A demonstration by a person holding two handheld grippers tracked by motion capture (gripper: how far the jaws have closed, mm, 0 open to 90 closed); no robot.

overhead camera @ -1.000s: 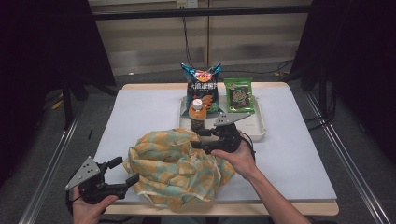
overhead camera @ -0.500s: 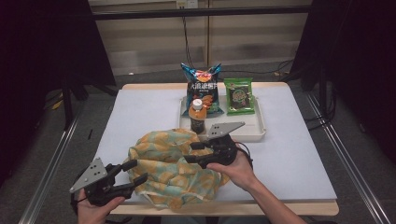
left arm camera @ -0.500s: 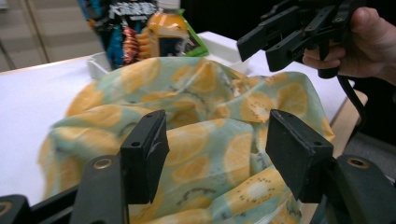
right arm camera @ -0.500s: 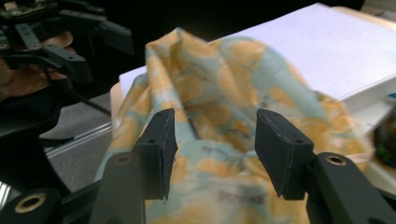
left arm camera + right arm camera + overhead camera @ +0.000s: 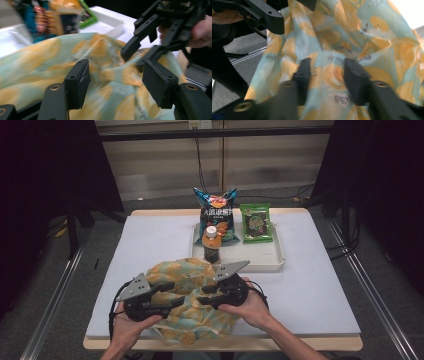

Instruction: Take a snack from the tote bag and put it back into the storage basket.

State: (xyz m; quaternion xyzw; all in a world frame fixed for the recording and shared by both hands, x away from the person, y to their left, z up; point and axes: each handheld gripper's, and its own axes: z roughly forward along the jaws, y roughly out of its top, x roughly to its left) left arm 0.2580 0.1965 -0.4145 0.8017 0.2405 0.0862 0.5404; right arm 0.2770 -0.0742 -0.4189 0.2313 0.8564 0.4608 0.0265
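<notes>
Moved since the earlier frames: left gripper [image 5: 167, 300], formerly off the table's near left corner, is now lying over the left half of the patterned cloth bag [image 5: 192, 320]; right gripper [image 5: 210, 296] has slid from the bag's far edge toward its middle.

Item, cloth bag: crumpled, orange-and-teal print, sitting on the white table cover [image 5: 320, 290] at the near edge, just in front of the tray [image 5: 272, 262].

Item, left gripper: jaws standing partly apart in the left gripper view, the bag [image 5: 37, 57] showing behind and between them; pads [image 5: 160, 82] are not visibly pressing on cloth. They narrowed early in the past second and are holding that gap now.

Item, right gripper: jaws have just been closing, with a fold of the bag [image 5: 332, 72] between them in the right gripper view. Pads [image 5: 354, 77] appear to be pinching that fold, though blur is leaving this short of certain.

Item, pose: both forearms are entering from the bottom of the high view, hands converging over the bag, the two grippers pointing inward toward each other, tips near but apart.

Item, tray contents: bottle [image 5: 211, 244], blue snack bag [image 5: 219, 215], green packet [image 5: 255, 222], all untouched.

Judgement: both hands are likely taking hold of the bag's mouth to spread it open; the left grip is not yet made.
</notes>
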